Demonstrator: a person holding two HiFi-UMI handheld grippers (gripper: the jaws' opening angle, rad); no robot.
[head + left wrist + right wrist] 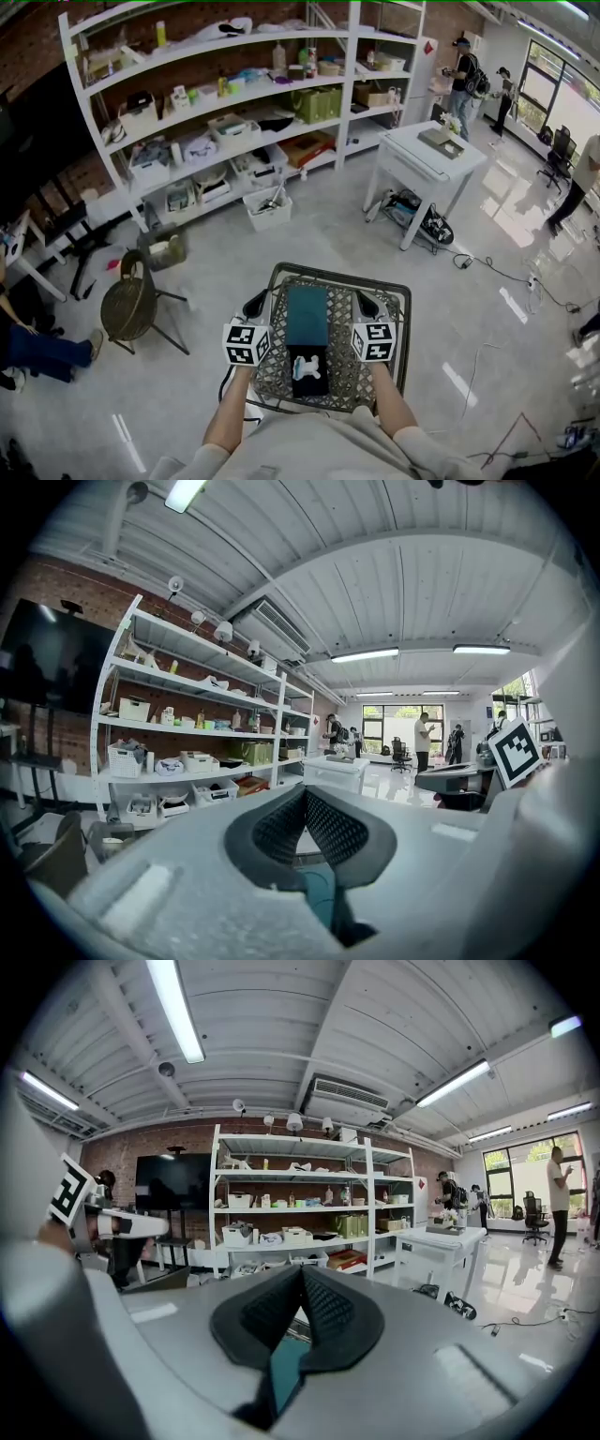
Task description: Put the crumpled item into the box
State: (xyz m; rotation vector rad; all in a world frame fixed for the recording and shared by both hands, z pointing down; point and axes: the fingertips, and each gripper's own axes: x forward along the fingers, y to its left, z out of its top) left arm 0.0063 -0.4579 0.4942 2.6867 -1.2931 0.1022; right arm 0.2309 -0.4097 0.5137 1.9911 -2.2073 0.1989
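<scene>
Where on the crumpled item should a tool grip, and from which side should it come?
Likely from straight above, closing on the raised folds near the middle of the crumpled item. It lies low and bunched at the near end of the teal box, so a side approach would probably meet the box.

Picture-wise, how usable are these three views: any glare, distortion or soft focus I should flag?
Head view: fairly sharp, shelving bowed by the wide lens, daylight glare on the floor at right. Left gripper view: heavy fisheye with black corners, left tongs soft up close, background sharp. Right gripper view: same fisheye, ceiling lamp blown out, right tongs soft.
</scene>
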